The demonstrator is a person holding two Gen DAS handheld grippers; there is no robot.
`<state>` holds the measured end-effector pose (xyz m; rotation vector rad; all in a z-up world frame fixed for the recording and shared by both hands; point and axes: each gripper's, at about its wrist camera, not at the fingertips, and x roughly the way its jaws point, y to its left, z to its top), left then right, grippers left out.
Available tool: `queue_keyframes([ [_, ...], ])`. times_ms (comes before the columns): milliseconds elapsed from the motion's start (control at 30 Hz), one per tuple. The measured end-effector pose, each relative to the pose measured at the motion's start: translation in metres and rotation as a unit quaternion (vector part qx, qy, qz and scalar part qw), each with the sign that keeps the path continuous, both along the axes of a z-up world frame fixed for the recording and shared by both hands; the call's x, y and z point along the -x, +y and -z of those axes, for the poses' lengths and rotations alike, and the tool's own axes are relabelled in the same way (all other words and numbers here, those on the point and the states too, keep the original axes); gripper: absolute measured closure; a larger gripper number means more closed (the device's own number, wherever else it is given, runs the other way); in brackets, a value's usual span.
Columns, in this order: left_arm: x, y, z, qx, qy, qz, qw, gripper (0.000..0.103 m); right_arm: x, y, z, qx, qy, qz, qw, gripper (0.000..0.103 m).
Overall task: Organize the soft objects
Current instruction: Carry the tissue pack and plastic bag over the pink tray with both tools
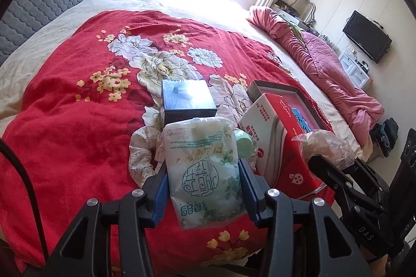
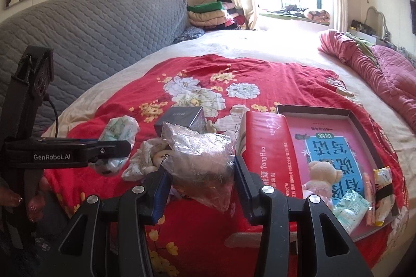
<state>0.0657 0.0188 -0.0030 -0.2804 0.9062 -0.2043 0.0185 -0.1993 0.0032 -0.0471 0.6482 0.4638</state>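
Thin plastic film wraps both loads. A tissue pack is clamped in the left gripper and a crinkled bag in the right gripper, above the bed's near edge beside the tray. Both are judged light, squashy and slippery; mid-body holds suit best.
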Motion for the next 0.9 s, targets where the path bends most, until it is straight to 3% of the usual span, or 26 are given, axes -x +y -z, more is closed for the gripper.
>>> queue_keyframes([
  [400, -0.005, -0.045, -0.033, -0.022, -0.024, 0.036, 0.9988, 0.054, 0.005, -0.028, -0.021, -0.024, -0.036, 0.035, 0.998, 0.056],
  [600, -0.012, -0.085, -0.058, -0.032, -0.047, 0.069, 0.9960, 0.054, 0.008, -0.053, -0.036, -0.037, -0.065, 0.071, 0.995, 0.056],
  [900, -0.019, -0.137, -0.070, -0.032, -0.051, 0.107, 0.9924, 0.054, 0.010, -0.094, -0.048, -0.037, -0.095, 0.132, 0.986, 0.056],
])
